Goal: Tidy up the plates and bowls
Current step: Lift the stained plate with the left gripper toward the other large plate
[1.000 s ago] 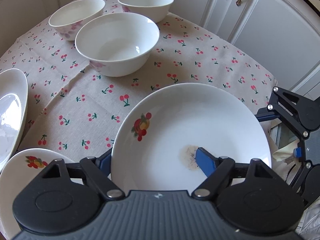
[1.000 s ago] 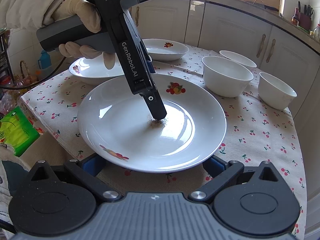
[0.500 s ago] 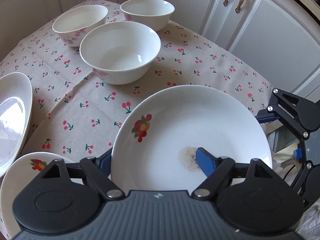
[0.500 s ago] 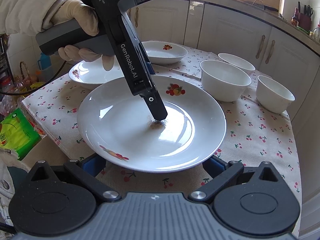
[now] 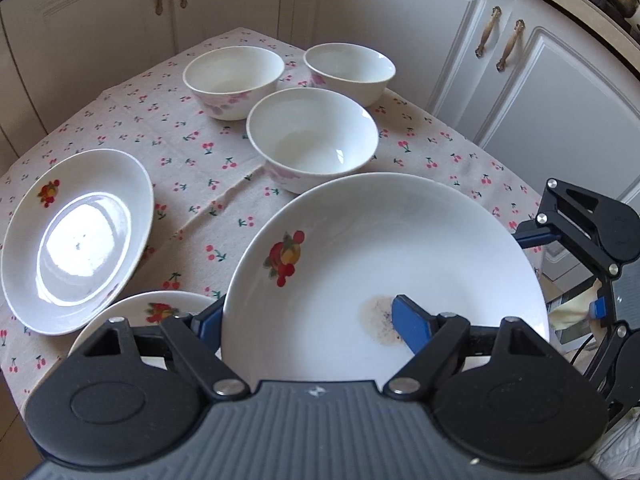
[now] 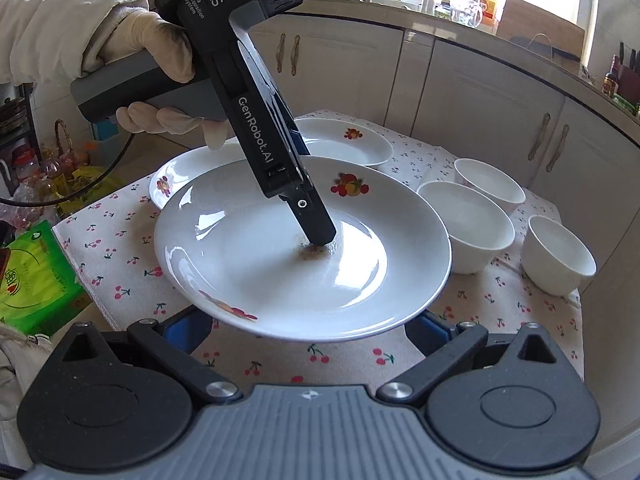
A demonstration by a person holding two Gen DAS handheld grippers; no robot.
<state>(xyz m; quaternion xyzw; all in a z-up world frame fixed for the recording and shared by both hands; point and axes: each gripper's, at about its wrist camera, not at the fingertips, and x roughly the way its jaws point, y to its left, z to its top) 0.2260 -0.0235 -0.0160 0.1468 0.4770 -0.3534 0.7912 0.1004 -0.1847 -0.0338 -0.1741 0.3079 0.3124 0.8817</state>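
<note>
A large white plate with fruit prints (image 5: 400,256) (image 6: 280,272) is held up above the cherry tablecloth. My left gripper (image 5: 308,324) is shut on the plate's rim, one finger (image 5: 412,326) on top by a brown stain, the other underneath. In the right wrist view the left gripper (image 6: 316,236) presses down on the plate's middle. My right gripper (image 6: 308,330) is open, its fingers spread wide under the plate's near edge. Two more plates (image 5: 76,236) (image 5: 160,312) and three white bowls (image 5: 312,140) (image 5: 234,80) (image 5: 348,70) sit on the cloth.
The table (image 5: 120,128) stands in a corner of white kitchen cabinets (image 5: 560,100). A green packet (image 6: 28,276) and bags lie off the table's left side. A gloved hand (image 6: 140,60) holds the left gripper.
The plate has been lifted higher and carried left, nearer the two other plates. The bowls now look farther away. Both grips are unchanged.
</note>
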